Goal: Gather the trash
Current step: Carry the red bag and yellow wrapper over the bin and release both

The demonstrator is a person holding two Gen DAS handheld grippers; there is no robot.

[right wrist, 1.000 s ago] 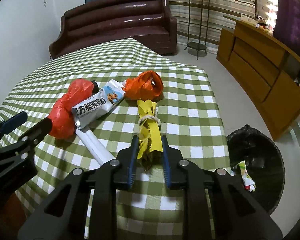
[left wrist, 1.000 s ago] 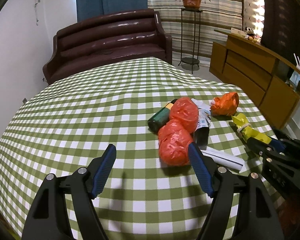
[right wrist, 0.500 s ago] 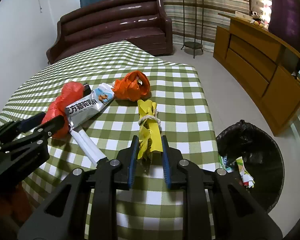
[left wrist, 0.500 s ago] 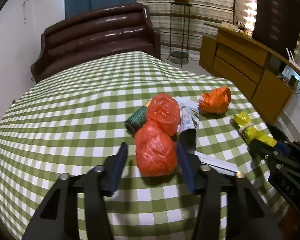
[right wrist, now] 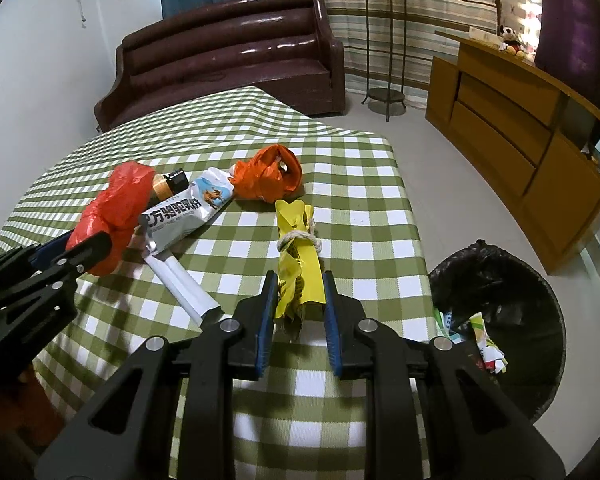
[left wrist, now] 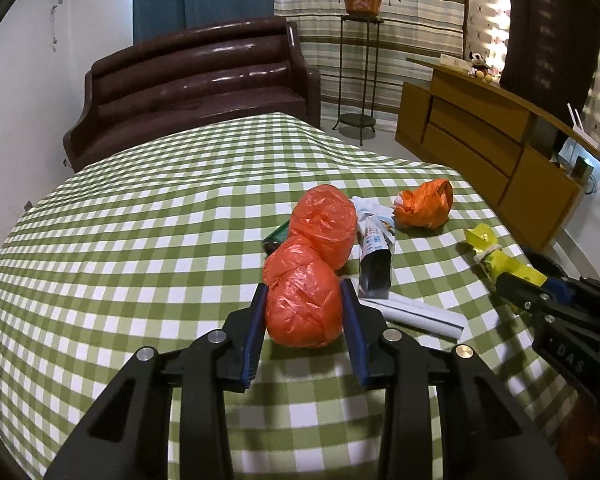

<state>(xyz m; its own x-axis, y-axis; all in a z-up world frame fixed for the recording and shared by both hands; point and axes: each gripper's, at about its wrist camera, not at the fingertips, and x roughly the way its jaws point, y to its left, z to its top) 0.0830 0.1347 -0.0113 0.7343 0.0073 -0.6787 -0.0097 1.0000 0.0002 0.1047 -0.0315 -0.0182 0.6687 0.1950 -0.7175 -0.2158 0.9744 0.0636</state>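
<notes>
A red plastic bag, bunched into two lumps, lies on the green checked tablecloth. My left gripper is closing, with both blue pads against the near lump. In the right wrist view the same bag sits at the left gripper's tip. My right gripper is shut on a yellow wrapper tied with string, and it also shows at the right edge of the left wrist view. Beyond lie an orange bag, a silver snack packet, a white box and a bottle.
A bin with a black liner stands on the floor off the table's right edge, with some scraps inside. A brown sofa stands behind the table, a wooden cabinet along the right wall, and a plant stand at the back.
The left gripper's jaws have come together from wide apart onto the near lump of the red bag. The right gripper has stayed shut on the yellow wrapper.
</notes>
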